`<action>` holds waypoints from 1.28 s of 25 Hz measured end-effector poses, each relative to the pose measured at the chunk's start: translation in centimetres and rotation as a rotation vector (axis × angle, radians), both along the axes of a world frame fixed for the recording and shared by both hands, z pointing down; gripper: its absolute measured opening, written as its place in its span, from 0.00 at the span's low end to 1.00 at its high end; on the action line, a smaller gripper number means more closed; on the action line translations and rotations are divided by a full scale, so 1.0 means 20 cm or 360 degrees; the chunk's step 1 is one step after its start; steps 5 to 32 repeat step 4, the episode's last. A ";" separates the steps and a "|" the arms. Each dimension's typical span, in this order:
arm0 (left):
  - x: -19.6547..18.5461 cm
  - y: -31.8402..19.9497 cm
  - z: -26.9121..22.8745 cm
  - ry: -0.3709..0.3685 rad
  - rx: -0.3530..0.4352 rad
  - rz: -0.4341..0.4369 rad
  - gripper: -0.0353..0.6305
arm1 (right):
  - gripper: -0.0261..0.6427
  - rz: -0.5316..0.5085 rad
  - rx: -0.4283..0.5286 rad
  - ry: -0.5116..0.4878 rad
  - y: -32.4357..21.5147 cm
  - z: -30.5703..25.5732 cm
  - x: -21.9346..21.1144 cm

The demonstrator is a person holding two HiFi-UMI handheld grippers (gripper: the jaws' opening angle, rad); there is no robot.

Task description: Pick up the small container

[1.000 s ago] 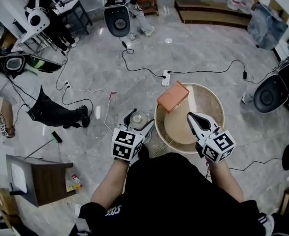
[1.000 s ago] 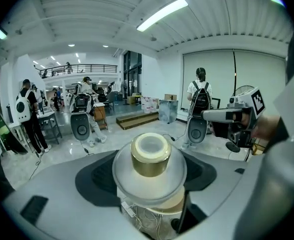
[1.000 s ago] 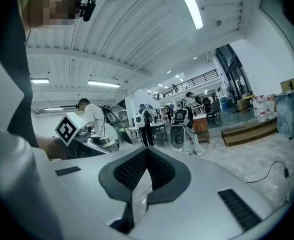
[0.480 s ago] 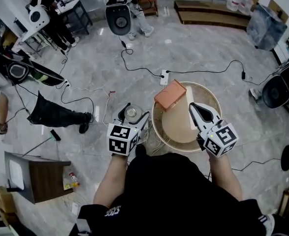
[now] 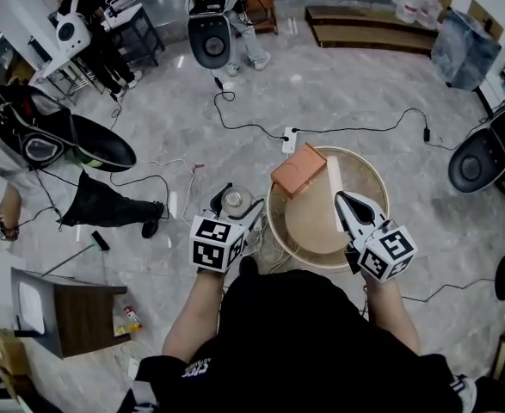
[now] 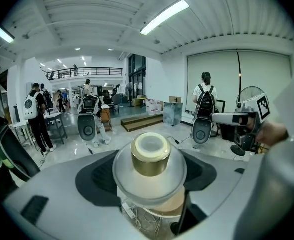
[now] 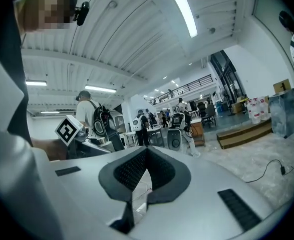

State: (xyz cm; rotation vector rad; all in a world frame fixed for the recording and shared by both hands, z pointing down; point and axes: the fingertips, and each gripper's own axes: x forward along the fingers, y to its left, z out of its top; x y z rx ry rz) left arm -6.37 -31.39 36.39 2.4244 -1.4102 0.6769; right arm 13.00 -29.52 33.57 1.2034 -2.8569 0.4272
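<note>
- Both forearms reached forward from the body, each hand gripping its tool at about the same level.
- The left gripper (image 5: 235, 205) had its jaws clamped on the small container (image 6: 149, 155), holding it upright in the air over the floor, just left of the round table (image 5: 312, 227).
- The container had a clear, rounded body and a gold cap with a pale top.
- The right gripper (image 7: 145, 154) hovered over the table's right side, its jaws pressed together and empty.
- The rimmed tabletop bore an orange-brown box (image 5: 299, 169) at its far edge and a white strip (image 5: 335, 192) beside it.
</note>
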 end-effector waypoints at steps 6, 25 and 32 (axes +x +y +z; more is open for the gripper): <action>0.03 0.00 0.01 -0.0009 -0.0017 0.0019 0.57 | 0.06 0.0008 -0.0008 -0.0011 0.00 0.02 0.02; 0.03 0.00 0.01 -0.0009 -0.0017 0.0019 0.57 | 0.06 0.0008 -0.0008 -0.0011 0.00 0.02 0.02; 0.03 0.00 0.01 -0.0009 -0.0017 0.0019 0.57 | 0.06 0.0008 -0.0008 -0.0011 0.00 0.02 0.02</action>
